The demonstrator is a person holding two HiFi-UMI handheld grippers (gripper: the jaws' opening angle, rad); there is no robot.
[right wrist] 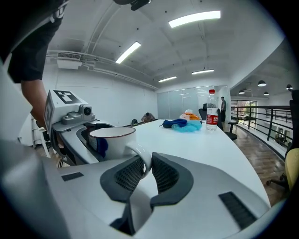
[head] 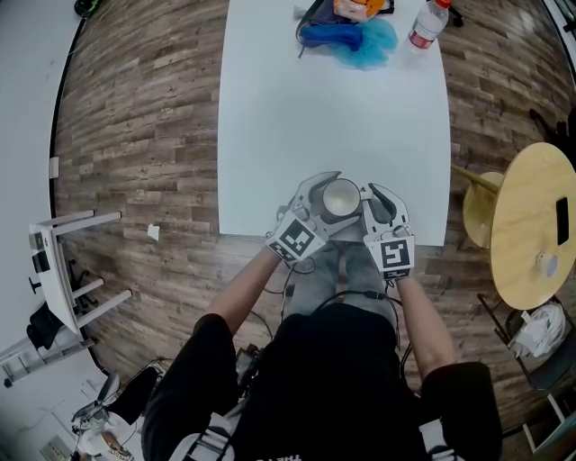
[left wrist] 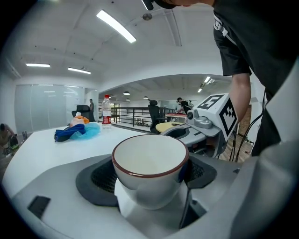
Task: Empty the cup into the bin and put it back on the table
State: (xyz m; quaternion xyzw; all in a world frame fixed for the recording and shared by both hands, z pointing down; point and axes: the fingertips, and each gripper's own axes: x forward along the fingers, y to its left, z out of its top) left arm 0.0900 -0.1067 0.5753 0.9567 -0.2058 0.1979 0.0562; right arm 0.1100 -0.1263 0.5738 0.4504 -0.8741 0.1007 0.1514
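Dark-shirted shoulders (head: 342, 396) and two bare forearms are filling the bottom of the head view, reaching forward to both tongs at the near edge of the white table (head: 270, 135). Both tongs are gripping one cup (head: 341, 196), white with a dark red-brown rim and nothing showing inside it. In its own view the left gripper (left wrist: 150, 186) is hugging the round body from both sides, its dark ribbed pads (left wrist: 100, 179) pressing against the wall. The right gripper (right wrist: 145, 172) is coming in from the opposite side, with its jaws nearly together and clamped on the curved handle (right wrist: 142, 158). The cup is sitting upright over the table's near edge, just ahead of the person's body; whether its base is touching the top I cannot tell. Far across the table, well apart from the cup, a blue cloth (head: 346, 38) is lying bunched beside a plastic bottle (head: 427, 25) with a red label. A round wooden table (head: 531, 225) is standing off to the right on the plank floor (head: 144, 135).
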